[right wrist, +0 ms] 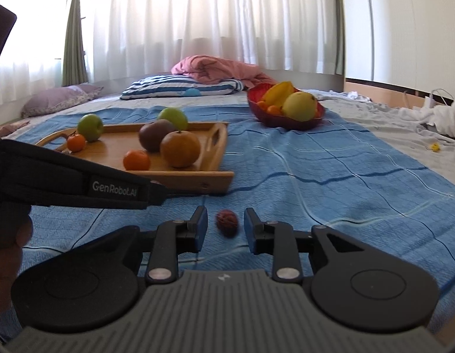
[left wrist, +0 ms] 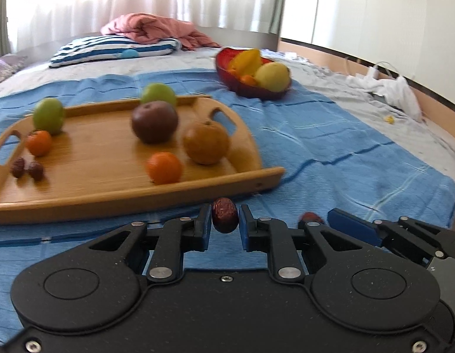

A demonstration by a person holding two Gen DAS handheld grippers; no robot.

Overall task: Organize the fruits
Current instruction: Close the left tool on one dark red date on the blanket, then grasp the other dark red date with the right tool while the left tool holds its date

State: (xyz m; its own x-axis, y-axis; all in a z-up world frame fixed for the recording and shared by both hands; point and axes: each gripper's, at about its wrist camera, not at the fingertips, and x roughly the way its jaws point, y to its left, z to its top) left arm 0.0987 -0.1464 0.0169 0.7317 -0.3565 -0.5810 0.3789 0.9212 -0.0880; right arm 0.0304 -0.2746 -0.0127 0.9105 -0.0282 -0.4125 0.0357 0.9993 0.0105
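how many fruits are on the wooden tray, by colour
On the wooden tray:
green: 2
orange: 2
golden brown: 1
dark purple-brown: 1
small dark red: 2
total: 8

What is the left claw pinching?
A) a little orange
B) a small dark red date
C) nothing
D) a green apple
B: the left claw is shut on a date, lifted in front of the tray; the oranges and green apples sit on the tray.
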